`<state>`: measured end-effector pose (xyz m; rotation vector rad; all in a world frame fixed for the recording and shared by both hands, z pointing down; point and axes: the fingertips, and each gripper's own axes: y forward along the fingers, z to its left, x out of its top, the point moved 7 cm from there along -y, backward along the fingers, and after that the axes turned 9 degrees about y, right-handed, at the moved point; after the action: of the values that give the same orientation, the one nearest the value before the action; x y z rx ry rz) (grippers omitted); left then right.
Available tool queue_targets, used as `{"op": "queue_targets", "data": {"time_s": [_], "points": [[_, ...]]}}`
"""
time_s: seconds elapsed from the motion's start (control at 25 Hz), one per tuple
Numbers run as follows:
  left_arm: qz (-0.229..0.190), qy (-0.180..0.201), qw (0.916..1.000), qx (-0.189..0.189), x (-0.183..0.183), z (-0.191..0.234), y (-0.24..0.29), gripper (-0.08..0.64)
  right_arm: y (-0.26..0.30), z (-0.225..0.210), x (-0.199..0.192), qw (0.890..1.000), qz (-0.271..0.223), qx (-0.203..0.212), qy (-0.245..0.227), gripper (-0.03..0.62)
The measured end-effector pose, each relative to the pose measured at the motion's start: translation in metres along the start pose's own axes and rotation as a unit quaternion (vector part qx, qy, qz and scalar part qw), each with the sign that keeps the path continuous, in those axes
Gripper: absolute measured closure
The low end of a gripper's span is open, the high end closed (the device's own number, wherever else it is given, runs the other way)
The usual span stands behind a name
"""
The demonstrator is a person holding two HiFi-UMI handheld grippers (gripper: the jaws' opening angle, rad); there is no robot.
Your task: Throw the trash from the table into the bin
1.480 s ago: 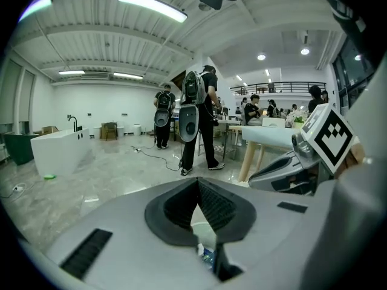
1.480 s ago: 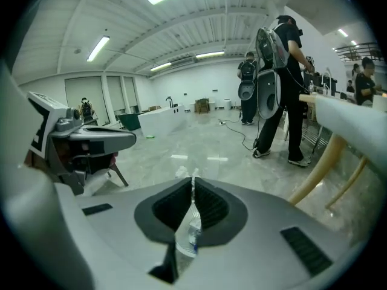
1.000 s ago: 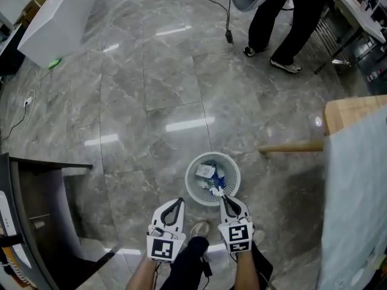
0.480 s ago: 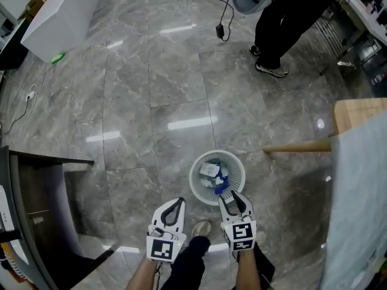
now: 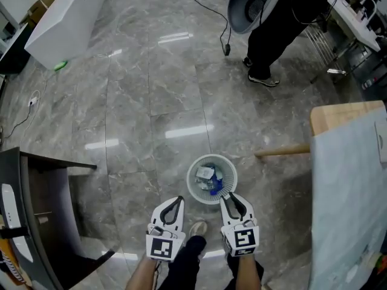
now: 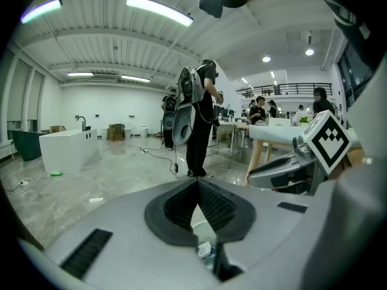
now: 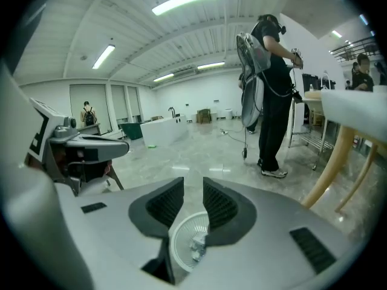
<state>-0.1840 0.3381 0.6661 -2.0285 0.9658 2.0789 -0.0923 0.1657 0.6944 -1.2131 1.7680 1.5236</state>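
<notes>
A white round bin (image 5: pixel 211 179) stands on the grey floor, with white and blue trash (image 5: pixel 210 180) inside it. Both grippers hover just in front of it, at its near side. My left gripper (image 5: pixel 176 202) is shut, its jaws touching with nothing between them (image 6: pixel 195 183). The right gripper (image 5: pixel 228 199) sits over the bin's near rim. Its jaws have just been closing but still stand apart, with nothing between them (image 7: pixel 192 189). Through that gap the bin (image 7: pixel 184 241) shows below.
A table with a wooden top (image 5: pixel 344 112) and a pale cloth (image 5: pixel 354 198) stands at the right; its leg (image 5: pixel 281 151) reaches toward the bin. A person in black (image 5: pixel 275 23) stands beyond, near a cable (image 5: pixel 225 38). A dark desk (image 5: pixel 39 210) is at the left.
The right gripper's jaws have parted, and the blue scrap that was at its tips now lies in the bin. Both grippers have risen a little.
</notes>
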Motion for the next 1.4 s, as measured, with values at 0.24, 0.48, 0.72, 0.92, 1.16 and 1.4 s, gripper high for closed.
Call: {"op": "queue_targets", "data": {"time_s": [0.24, 0.48, 0.72, 0.92, 1.16, 1.4], "points": [[-0.033, 0.010, 0.9994, -0.002, 0.080, -0.014, -0.015, 0.552, -0.052, 0.007, 0.081, 0.998, -0.063, 0.001, -0.011, 0.546], [-0.053, 0.024, 0.9982, -0.010, 0.152, -0.036, -0.037, 0.552, -0.114, 0.012, 0.145, 0.995, -0.095, 0.002, -0.020, 0.569], [-0.079, 0.035, 0.9962, -0.015, 0.214, -0.064, -0.053, 0.552, -0.172, 0.006, 0.190, 0.993, -0.121, -0.003, -0.018, 0.580], [-0.103, 0.033, 0.9939, -0.023, 0.259, -0.094, -0.064, 0.552, -0.216, -0.005, 0.223, 0.989, -0.148, -0.017, -0.022, 0.584], [-0.122, 0.046, 0.9907, -0.038, 0.295, -0.128, -0.070, 0.552, -0.254, -0.020, 0.229, 0.988, -0.154, -0.024, -0.017, 0.584], [-0.137, 0.046, 0.9881, -0.051, 0.306, -0.147, -0.072, 0.552, -0.269, -0.022, 0.223, 0.987, -0.158, -0.028, -0.018, 0.584]]}}
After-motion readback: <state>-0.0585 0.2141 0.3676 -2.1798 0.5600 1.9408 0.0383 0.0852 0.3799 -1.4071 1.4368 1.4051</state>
